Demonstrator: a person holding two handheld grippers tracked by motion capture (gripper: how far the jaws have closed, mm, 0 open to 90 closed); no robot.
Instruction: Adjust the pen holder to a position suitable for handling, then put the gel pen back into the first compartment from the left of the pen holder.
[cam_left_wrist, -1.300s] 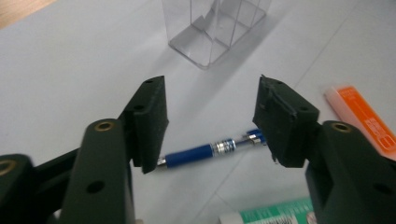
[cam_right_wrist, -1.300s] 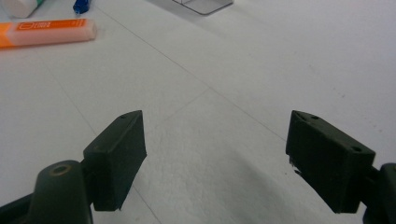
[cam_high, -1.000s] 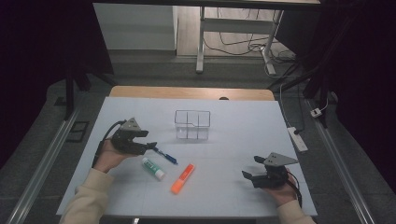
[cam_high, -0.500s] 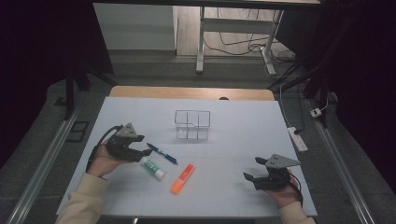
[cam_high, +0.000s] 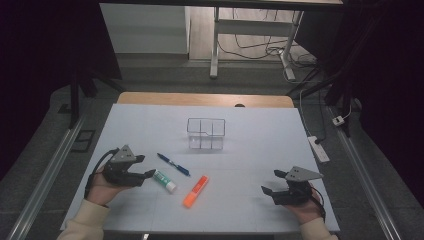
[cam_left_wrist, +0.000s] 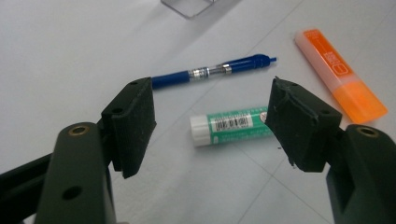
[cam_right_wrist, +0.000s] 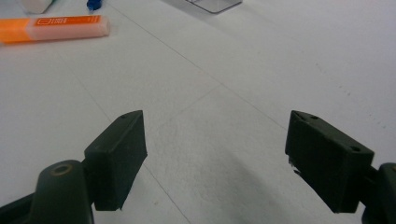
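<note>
- The table (cam_high: 150, 125) is big and white. It has lots of bare room in the middle and at the far end.
- A clear box (cam_high: 205, 133) with little rooms inside stands near the middle of the table, well away from both tools. In the left gripper view just a corner of it (cam_left_wrist: 187, 5) peeks in at the top.
- The left tool (cam_high: 142, 167) sits low at the near left part of the table, held in a hand (cam_high: 102, 187). Its jaws stand wide apart and hold nothing. They have just been opening a bit more.
- The right tool (cam_high: 273, 182) sits at the near right part of the table, close to the near edge. Its jaws are wide apart too, with just bare table between them.
- The orange marker (cam_high: 195, 191) lies flat between the two tools, nearer to the left one. It is just past the glue stick, not touching it.
- The blue pen (cam_high: 173, 164) lies flat just behind the glue stick, on the side toward the clear box.
- The glue stick (cam_high: 164, 181) is green with a white cap. It lies flat right in front of the left tool's tips. In the left gripper view the glue stick (cam_left_wrist: 229, 124) shows in the gap between the jaws, and its green end goes behind one jaw. The pads do not press on it.
- Nothing stands between the left tool and the glue stick.
</note>
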